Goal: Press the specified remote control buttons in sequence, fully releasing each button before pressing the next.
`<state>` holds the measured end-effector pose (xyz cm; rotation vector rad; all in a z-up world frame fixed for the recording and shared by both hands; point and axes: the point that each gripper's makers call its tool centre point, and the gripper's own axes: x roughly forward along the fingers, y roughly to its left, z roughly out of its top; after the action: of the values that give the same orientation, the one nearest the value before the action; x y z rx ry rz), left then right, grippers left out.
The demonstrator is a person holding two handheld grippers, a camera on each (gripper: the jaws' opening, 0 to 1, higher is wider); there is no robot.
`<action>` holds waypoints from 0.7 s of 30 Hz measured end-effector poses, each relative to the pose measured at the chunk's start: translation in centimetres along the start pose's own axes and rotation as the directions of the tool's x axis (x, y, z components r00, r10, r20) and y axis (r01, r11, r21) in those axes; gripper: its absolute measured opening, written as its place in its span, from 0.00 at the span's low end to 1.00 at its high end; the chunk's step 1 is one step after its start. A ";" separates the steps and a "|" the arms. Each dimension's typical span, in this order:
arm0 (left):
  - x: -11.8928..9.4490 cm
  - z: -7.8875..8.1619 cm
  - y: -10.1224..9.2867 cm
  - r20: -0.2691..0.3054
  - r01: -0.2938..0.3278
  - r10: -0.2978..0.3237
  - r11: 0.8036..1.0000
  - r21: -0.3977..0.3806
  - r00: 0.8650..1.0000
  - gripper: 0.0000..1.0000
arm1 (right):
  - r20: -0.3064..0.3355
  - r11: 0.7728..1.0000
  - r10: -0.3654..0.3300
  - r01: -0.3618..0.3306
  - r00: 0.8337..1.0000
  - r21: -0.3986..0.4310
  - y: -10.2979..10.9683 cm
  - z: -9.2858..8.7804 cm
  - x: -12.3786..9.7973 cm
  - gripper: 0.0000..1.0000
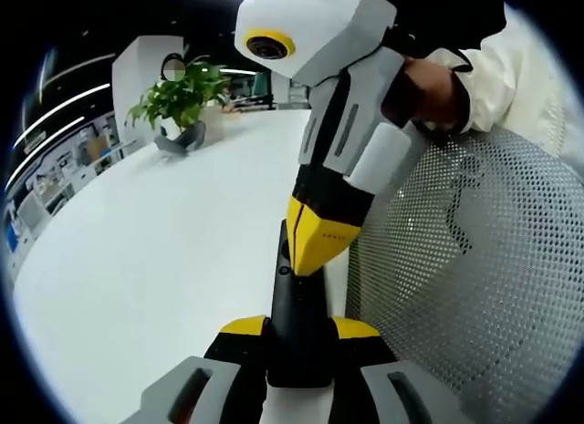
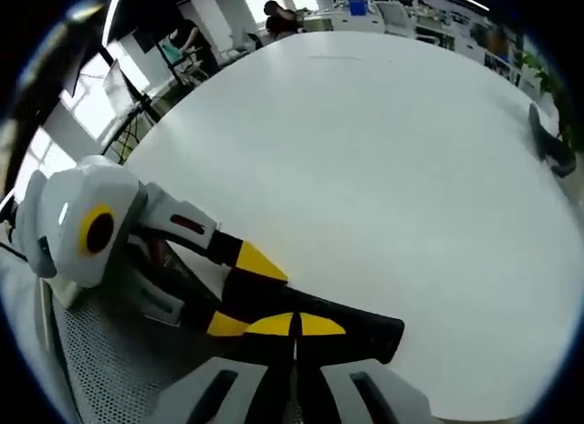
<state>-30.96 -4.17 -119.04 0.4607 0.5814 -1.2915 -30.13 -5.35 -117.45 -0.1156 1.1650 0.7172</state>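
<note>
Left gripper (image 1: 301, 337) is clamping the near end of a black remote control (image 1: 297, 319), yellow-tipped jaws pressing on both its sides, holding it over the white table (image 1: 164, 251) edge. Right gripper (image 1: 315, 246) is coming in from above with jaws together, tips touching the remote's upper face; buttons are too dark to make out. In the right gripper view, the right gripper (image 2: 295, 325) is sitting closed on the remote (image 2: 356, 333), with the left gripper (image 2: 239, 287) gripping it from the left. Left gripper view is showing a potted plant (image 1: 178, 100) far across the table and a mesh chair back (image 1: 474, 278) at right. A hand (image 1: 429, 87) is holding the right gripper.
</note>
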 end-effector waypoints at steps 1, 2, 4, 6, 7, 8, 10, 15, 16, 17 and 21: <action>0.0 0.0 0.0 0.000 0.000 0.000 1.000 0.000 1.000 0.25 | 0.001 1.000 -0.001 0.001 1.000 0.000 0.0 0.0 0.0 0.00; 0.0 0.0 0.0 0.000 0.000 0.000 1.000 0.000 1.000 0.25 | 0.002 1.000 0.000 0.000 1.000 0.002 0.0 0.0 0.0 0.00; 0.0 0.0 0.0 0.000 0.000 0.000 1.000 -0.001 1.000 0.25 | 0.002 1.000 0.001 -0.001 1.000 0.004 0.0 0.0 0.0 0.00; 0.0 0.0 0.0 0.000 0.000 0.000 1.000 -0.001 1.000 0.25 | 0.006 1.000 0.001 -0.001 1.000 0.001 0.0 0.1 0.0 0.00; 0.0 0.0 0.0 0.000 0.000 0.000 1.000 -0.001 1.000 0.25 | 0.008 1.000 0.002 -0.002 1.000 0.000 0.0 0.1 0.0 0.00; 0.0 0.0 0.0 0.000 0.000 0.000 1.000 -0.002 1.000 0.25 | 0.010 1.000 0.003 -0.003 1.000 -0.001 0.0 0.2 0.0 0.00; 0.0 0.0 0.0 0.000 0.001 -0.001 1.000 -0.002 1.000 0.25 | 0.013 1.000 0.008 -0.008 1.000 -0.001 0.1 0.3 0.1 0.00; 0.1 0.0 0.0 0.000 0.002 -0.002 1.000 0.000 1.000 0.25 | -0.005 1.000 0.005 -0.005 1.000 -0.014 0.2 0.0 0.5 0.00; 0.1 0.0 0.0 0.000 0.002 -0.002 1.000 0.000 1.000 0.25 | -0.007 1.000 0.006 -0.006 1.000 -0.014 0.2 0.0 0.5 0.00; 0.1 0.0 0.0 0.000 0.002 -0.002 1.000 0.001 1.000 0.25 | -0.005 1.000 0.008 -0.008 1.000 -0.014 0.2 0.0 0.5 0.00; 0.0 0.0 -0.1 -0.001 0.002 -0.002 1.000 0.001 1.000 0.25 | -0.013 1.000 0.004 -0.005 1.000 -0.011 0.0 -0.1 0.7 0.00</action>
<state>-31.00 -4.24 -119.05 0.4613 0.5820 -1.2934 -30.10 -5.04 -118.10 -0.1273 1.1737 0.7281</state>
